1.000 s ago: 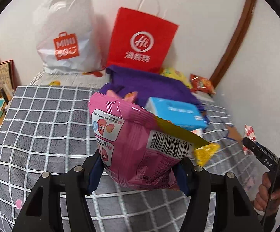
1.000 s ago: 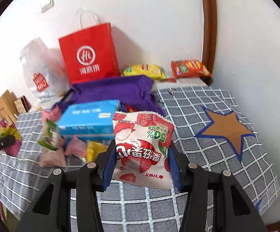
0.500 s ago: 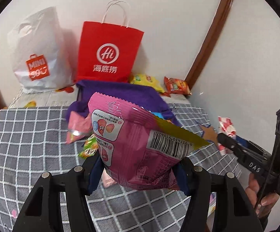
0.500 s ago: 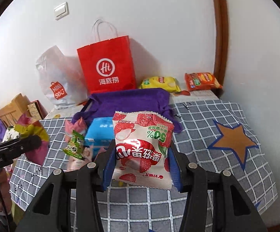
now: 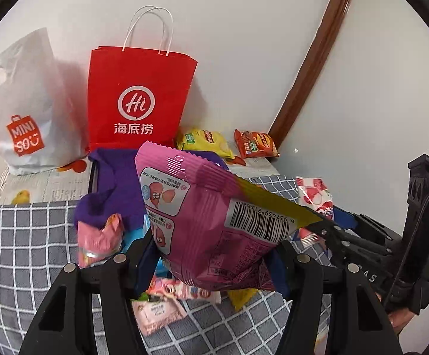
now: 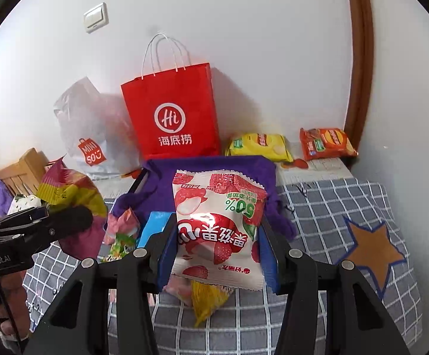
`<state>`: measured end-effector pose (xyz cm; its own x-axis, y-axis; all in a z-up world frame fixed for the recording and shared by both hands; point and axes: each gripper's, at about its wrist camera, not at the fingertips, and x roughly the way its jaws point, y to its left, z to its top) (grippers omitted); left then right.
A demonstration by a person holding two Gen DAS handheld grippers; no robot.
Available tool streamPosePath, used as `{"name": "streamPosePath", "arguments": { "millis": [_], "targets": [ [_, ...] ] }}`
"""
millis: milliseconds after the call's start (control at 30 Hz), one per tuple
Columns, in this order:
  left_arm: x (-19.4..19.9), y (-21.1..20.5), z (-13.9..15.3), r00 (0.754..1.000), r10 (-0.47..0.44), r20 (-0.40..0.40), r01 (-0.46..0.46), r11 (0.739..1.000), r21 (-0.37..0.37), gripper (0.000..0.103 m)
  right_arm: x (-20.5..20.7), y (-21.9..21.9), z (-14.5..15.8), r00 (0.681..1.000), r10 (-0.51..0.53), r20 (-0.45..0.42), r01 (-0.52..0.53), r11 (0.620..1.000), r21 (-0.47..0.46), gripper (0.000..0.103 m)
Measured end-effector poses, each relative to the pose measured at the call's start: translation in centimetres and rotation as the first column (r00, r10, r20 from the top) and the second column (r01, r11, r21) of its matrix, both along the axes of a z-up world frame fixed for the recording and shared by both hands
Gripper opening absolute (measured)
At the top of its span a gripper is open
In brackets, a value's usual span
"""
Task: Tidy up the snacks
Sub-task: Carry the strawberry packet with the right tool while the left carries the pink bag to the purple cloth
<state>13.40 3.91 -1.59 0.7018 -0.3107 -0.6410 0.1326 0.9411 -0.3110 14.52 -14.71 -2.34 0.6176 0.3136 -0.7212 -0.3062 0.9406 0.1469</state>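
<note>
Carry step: left claw [image 5: 211, 254] clamped on pink packet [image 5: 202, 216], right claw [image 6: 215, 251] clamped on strawberry packet [image 6: 217, 222], both held above the snack pile in front of red bag [image 6: 173, 115]. Next, probably: carry each to its group and release.

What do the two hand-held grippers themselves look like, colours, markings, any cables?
Both are matte black frames with silver screw heads and blue pads inside the fingers. The left hand-held gripper shows white lettering on its body and a thin black cable in the right wrist view; the right hand-held gripper looks the same.
</note>
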Motion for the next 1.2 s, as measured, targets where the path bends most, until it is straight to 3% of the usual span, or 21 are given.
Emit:
{"name": "streamPosePath", "arguments": {
  "millis": [600, 900, 1200],
  "targets": [
    [7.2, 3.3, 3.0, 0.997, 0.073, 0.028, -0.074, 0.997, 0.037, 0.061, 8.4, 3.5, 1.8, 0.998, 0.032, 0.047, -0.032, 0.999, 0.003, 0.049],
    [10.9, 4.0, 2.5, 0.996, 0.085, 0.017, -0.086, 0.994, 0.068, 0.061, 12.7, 5.2, 1.5, 0.998, 0.033, 0.052, -0.033, 0.999, -0.004, 0.049],
    [14.5, 5.1, 0.8, 0.996, 0.089, -0.01, -0.087, 0.991, 0.102, 0.061, 16.9, 5.5, -1.2, 0.999, 0.032, 0.017, -0.032, 0.999, 0.007, 0.049]
  ]
}}
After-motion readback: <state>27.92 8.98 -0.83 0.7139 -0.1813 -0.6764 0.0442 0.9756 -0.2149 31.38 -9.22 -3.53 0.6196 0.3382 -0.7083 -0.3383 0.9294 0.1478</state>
